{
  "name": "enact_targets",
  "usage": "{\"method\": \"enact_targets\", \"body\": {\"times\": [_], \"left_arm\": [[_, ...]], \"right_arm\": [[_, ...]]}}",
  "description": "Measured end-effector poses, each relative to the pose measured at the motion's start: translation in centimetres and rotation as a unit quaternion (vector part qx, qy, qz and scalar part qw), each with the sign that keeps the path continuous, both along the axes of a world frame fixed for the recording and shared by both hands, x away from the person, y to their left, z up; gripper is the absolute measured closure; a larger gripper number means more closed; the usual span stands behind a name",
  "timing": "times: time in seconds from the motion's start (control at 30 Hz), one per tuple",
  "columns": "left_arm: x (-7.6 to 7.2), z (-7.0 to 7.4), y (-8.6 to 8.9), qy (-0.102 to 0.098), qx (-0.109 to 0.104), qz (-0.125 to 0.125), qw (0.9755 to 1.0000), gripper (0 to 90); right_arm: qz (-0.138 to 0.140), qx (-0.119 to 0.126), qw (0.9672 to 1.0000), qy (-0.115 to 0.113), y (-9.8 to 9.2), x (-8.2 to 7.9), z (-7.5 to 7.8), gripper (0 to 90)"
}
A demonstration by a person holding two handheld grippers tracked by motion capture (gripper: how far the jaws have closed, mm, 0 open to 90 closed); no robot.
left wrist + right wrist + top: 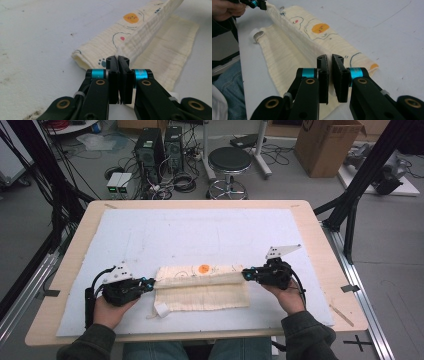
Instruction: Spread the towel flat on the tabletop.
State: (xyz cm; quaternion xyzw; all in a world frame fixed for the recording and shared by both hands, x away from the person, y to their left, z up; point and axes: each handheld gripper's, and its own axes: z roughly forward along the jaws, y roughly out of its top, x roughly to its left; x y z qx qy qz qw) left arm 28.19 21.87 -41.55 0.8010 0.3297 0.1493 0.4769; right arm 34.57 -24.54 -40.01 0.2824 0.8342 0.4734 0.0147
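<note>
A cream cloth (200,285) printed with small drawings and an orange spot lies on the white mat (200,230), near its front edge. Its long edge is lifted and doubled over the lower layer. My left gripper (151,283) is shut on the cloth's left end; in the left gripper view the jaws (118,60) pinch the raised edge of the cloth (150,32). At the right end my right gripper (245,274) holds the same edge, and the cloth (294,37) runs in between its jaws (330,58). The left gripper (259,3) shows at the far end there.
A white label (161,309) sticks out at the cloth's front left corner. The mat covers most of the wooden table (310,220). Beyond the table stand a black stool (229,162), computer towers (150,147) and a cardboard box (327,145). Black frame struts (360,180) flank the table.
</note>
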Motion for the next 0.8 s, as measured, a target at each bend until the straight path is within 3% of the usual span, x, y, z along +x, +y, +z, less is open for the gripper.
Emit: {"method": "enact_targets", "body": {"times": [0.8], "left_arm": [[-2.4, -0.8, -0.1, -0.004, 0.023, -0.04, 0.9989, 86.9]], "right_arm": [[0.008, -0.007, 0.9999, 0.011, -0.2, -1.9, -1.7, 83.8]]}}
